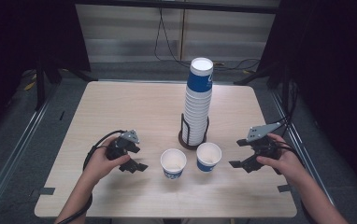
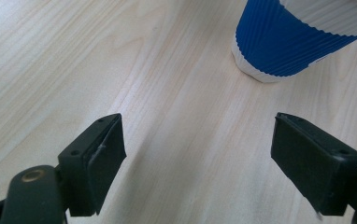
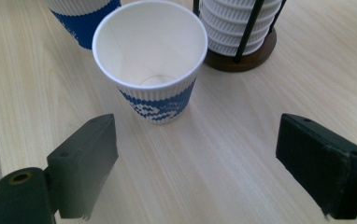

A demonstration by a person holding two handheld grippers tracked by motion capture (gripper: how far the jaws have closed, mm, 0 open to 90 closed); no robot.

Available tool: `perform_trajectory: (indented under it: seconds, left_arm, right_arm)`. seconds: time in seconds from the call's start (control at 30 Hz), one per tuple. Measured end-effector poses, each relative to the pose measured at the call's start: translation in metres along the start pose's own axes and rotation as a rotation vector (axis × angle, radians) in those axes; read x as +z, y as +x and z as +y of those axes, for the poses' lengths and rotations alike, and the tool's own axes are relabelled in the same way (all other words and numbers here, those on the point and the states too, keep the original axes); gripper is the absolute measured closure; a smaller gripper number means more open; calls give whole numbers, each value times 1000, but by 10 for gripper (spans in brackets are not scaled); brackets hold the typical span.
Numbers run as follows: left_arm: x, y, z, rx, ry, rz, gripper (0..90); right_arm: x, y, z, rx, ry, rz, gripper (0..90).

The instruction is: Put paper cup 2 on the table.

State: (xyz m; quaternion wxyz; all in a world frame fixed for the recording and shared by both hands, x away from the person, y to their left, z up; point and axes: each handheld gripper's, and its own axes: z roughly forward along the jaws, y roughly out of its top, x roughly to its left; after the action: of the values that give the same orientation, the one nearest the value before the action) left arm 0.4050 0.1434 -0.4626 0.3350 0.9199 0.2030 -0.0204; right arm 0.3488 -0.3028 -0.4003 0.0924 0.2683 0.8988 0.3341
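Both grippers stand unclenched and empty: our right gripper (image 1: 236, 153) faces the right paper cup (image 1: 209, 157) just beyond its jaws, upright on the table (image 1: 120, 112) before the cup stack (image 1: 198, 100); our left gripper (image 1: 137, 158) sits beside the left paper cup (image 1: 173, 163).

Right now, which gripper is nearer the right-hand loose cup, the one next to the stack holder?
Right. The right gripper sits just off that cup, jaws open and aimed at it. The left gripper is beyond the other loose cup, on its far side.
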Motion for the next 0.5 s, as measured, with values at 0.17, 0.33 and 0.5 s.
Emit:
perform_trajectory:
  seconds: [0.17, 0.33, 0.5]
  left_arm:
    - [-2, 4, -4, -10, -16, 14, 177]
    - [-3, 5, -6, -20, -18, 10, 177]
    - [-4, 7, -8, -14, -20, 12, 177]
  right_arm:
    - [11, -1, -14, 20, -5, 1, 119]
    - [21, -3, -26, 60, -15, -19, 119]
    - [29, -2, -38, 73, -10, -25, 119]
